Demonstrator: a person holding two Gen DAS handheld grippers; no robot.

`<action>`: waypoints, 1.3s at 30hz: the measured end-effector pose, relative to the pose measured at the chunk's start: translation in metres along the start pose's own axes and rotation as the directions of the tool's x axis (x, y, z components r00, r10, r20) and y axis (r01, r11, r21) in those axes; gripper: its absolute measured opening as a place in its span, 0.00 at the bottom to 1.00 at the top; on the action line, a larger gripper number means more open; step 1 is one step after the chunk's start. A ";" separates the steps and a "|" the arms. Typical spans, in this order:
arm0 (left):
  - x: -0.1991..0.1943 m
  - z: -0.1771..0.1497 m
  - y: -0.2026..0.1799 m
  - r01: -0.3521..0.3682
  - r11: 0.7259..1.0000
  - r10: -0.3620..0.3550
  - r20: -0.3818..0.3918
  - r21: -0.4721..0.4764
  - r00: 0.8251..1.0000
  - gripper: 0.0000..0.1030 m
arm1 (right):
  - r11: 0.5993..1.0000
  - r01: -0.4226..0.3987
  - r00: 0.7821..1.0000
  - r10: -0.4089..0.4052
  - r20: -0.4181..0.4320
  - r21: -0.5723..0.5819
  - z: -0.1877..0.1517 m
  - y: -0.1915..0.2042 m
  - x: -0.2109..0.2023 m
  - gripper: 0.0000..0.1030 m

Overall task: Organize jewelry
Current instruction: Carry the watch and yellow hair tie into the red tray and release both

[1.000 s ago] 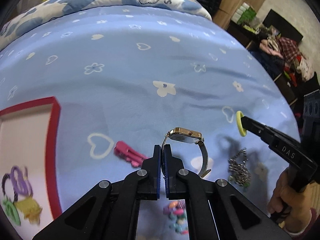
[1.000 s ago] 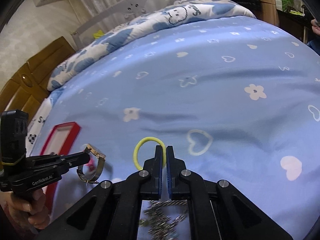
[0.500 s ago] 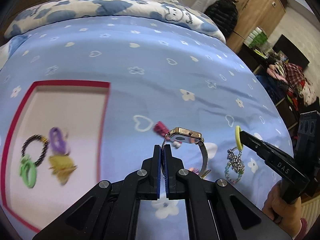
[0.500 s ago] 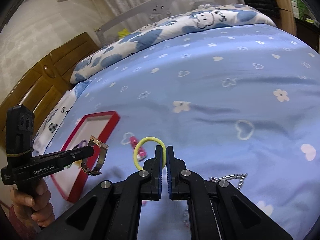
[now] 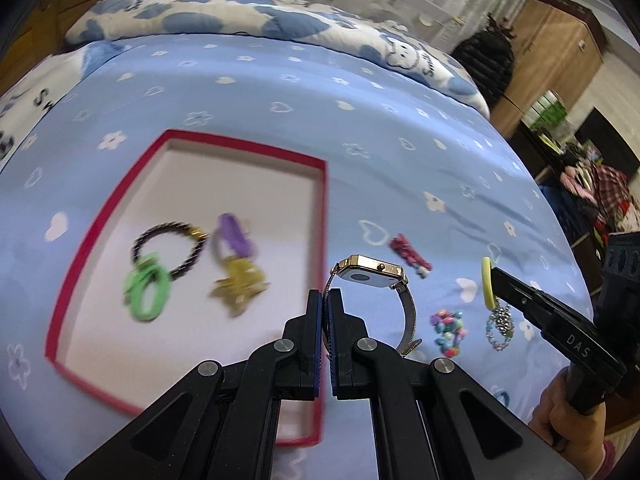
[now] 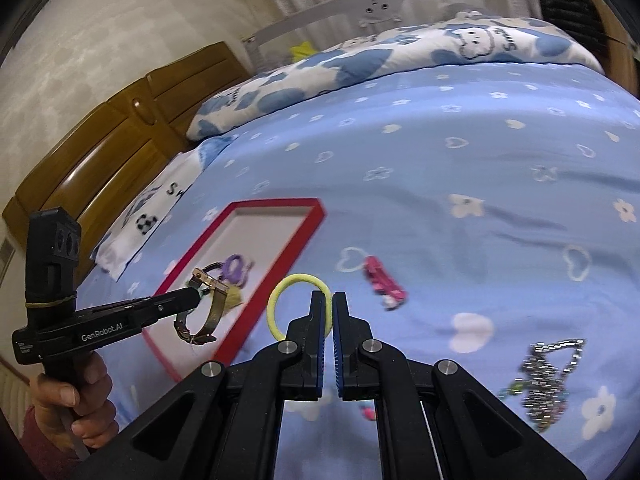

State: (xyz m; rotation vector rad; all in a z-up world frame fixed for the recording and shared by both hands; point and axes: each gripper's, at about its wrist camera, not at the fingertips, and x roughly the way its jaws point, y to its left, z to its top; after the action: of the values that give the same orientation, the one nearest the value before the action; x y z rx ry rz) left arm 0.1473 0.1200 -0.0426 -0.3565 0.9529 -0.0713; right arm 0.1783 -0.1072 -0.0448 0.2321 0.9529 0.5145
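My left gripper (image 5: 327, 298) is shut on the mesh strap of a gold watch (image 5: 372, 276) and holds it in the air by the right edge of the red-rimmed tray (image 5: 325, 208); the watch also shows in the right wrist view (image 6: 204, 304). My right gripper (image 6: 328, 300) is shut on a yellow hair tie (image 6: 298, 306), held above the blue sheet to the right of the tray (image 6: 276, 272). The tie shows edge-on in the left wrist view (image 5: 487, 282). The tray holds a dark bracelet (image 5: 168, 252), a green tie (image 5: 146, 292), a purple tie (image 5: 234, 234) and a yellow star clip (image 5: 240, 284).
On the blue patterned sheet (image 5: 360, 120) lie a pink clip (image 5: 410, 256), a coloured bead bracelet (image 5: 448, 330) and a silver chain (image 6: 550, 376). A folded quilt (image 5: 240, 28) lies at the head of the bed. Furniture and clutter (image 5: 592, 184) stand off the bed's right side.
Both grippers have moved left toward the tray with their loads still held. The tray and its contents have come fully into both views.
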 end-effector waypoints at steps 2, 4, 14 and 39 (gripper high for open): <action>-0.005 -0.001 0.008 -0.008 1.000 0.008 0.005 -0.016 1.000 0.01 | 1.000 -0.013 1.000 0.013 -0.006 -0.014 -0.001 0.010 0.004 0.03; -0.012 -0.003 0.018 -0.018 0.999 0.018 0.012 -0.032 1.000 0.01 | 0.999 -0.027 1.000 0.027 -0.012 -0.028 -0.002 0.019 0.009 0.03; -0.037 -0.011 0.059 -0.073 0.991 0.077 0.036 -0.109 0.996 0.01 | 0.993 -0.088 0.995 0.084 -0.055 -0.076 -0.002 0.060 0.038 0.03; 0.009 0.000 0.109 -0.194 0.963 0.188 -0.046 -0.186 0.981 0.02 | 0.968 -0.114 0.966 0.057 -0.251 -0.222 -0.027 0.124 0.129 0.03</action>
State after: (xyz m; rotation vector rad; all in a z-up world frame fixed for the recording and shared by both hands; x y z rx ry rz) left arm 0.1422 0.2209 -0.0852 -0.4384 1.0209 0.1927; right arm 0.1783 0.0645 -0.1020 -0.0041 1.1124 0.7429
